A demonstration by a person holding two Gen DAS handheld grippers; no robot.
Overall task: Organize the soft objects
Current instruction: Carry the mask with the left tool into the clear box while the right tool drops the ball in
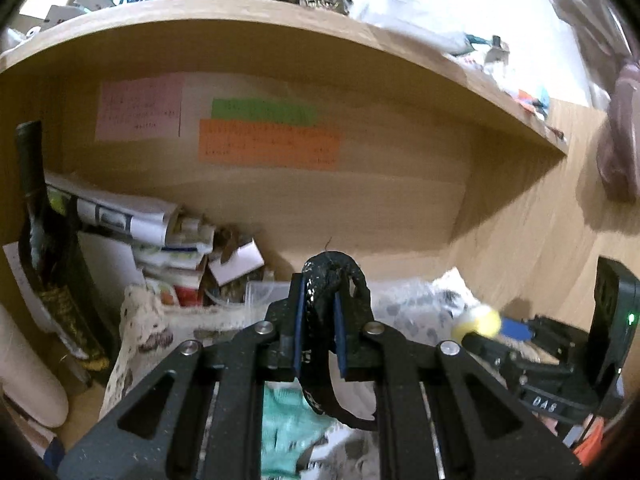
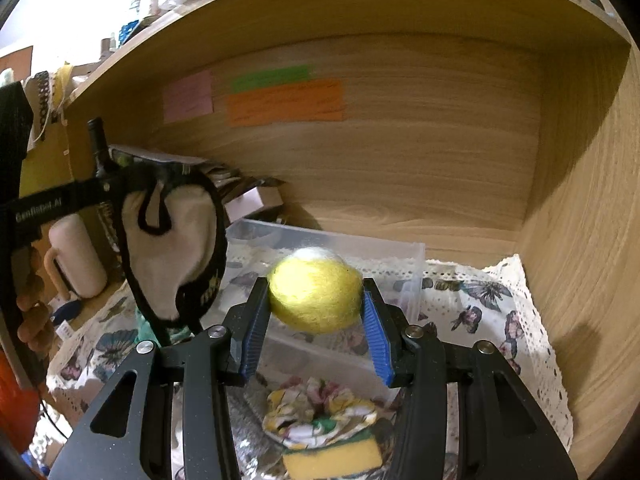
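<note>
My left gripper (image 1: 320, 320) is shut on the black edge of a black and white sleep mask (image 1: 326, 300). In the right wrist view the mask (image 2: 172, 248) hangs from that gripper (image 2: 120, 184) at the left, above the cloth. My right gripper (image 2: 316, 312) is shut on a yellow felt ball (image 2: 316, 292) and holds it above a clear plastic box (image 2: 400, 264). In the left wrist view the ball (image 1: 482, 320) and the right gripper (image 1: 476, 330) show at the right. A floral scrunchie (image 2: 320, 412) and a yellow sponge (image 2: 332, 460) lie below my right gripper.
All this is inside a wooden shelf bay with coloured notes (image 2: 286, 102) on its back wall. A butterfly-print lace cloth (image 2: 480, 304) covers the floor. A dark bottle (image 1: 44, 240), stacked papers (image 1: 160, 236) and a white mug (image 2: 76, 256) stand at the left. A teal cloth (image 1: 288, 432) lies under my left gripper.
</note>
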